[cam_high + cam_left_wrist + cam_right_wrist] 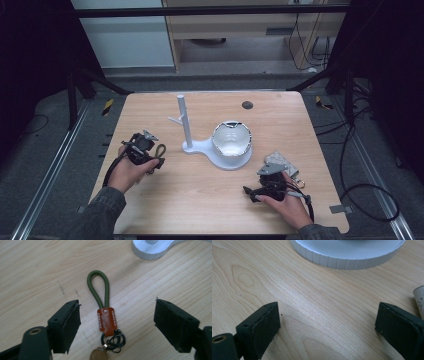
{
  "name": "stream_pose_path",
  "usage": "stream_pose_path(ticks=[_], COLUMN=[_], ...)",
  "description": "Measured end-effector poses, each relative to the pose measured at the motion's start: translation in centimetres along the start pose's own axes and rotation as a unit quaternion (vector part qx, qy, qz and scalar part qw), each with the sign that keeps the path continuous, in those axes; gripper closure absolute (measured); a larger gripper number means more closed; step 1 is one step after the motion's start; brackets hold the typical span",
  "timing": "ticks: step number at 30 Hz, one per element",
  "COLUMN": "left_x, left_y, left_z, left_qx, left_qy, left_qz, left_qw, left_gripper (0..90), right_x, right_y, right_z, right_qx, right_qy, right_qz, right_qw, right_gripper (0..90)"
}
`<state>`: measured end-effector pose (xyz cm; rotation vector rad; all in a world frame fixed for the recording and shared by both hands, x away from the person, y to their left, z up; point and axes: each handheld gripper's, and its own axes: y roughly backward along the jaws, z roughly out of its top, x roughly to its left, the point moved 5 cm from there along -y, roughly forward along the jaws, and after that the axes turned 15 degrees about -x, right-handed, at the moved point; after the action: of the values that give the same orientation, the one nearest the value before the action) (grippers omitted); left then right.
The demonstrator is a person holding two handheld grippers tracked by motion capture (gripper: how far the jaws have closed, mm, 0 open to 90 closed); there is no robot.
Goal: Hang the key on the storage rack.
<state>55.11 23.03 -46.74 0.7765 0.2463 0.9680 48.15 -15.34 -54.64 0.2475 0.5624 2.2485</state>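
Wood-grain table point(210, 200) carries everything, its far edge bare except for a small dark round disc point(247, 105) toward the far right corner. Near the middle stands a white stand point(210, 150): a thin upright post with short side pegs rises from one end of its flat base, and a white bowl-like cup point(231, 139) sits on the round end. Toward the left edge, a hand holds the left gripper point(117, 315) low over the table with its jaws spread wide; between them, touching neither, lies a keychain point(106, 317) flat on the wood, its green cord loop pointing toward the stand's base, a brown leather tab below it and a dark ring with a brass-coloured piece at the near end. Toward the near right corner, the other hand holds the right gripper point(328, 322), jaws likewise wide apart over bare wood, just short of the stand's ribbed round base.
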Motion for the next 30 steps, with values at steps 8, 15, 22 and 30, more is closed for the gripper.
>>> stream_pose_path(ticks=[8,15,22,30], left_x=[0.8,0.9,0.8,1.3], left_y=[0.0,-0.3,-1.5,-2.3], left_z=[0.2,0.6,-0.3,-1.5], left_qx=[0.021,0.040,0.058,0.073], left_qy=[0.012,0.011,0.025,0.043], left_qz=[-0.007,-0.011,-0.017,-0.014], left_qw=[0.9997,0.9991,0.9978,0.9963], left_gripper=[30.9,37.6,47.4,49.2], right_x=[0.0,0.0,0.0,0.0], right_y=[0.0,0.0,0.0,0.0], right_z=[0.0,0.0,0.0,0.0], right_qx=[0.000,0.000,0.000,0.000], right_qy=[0.000,0.000,0.000,0.000], right_qz=[0.000,0.000,0.001,0.001], right_qw=[1.0000,1.0000,1.0000,1.0000], right_gripper=[5.7,5.7,5.7,5.7])
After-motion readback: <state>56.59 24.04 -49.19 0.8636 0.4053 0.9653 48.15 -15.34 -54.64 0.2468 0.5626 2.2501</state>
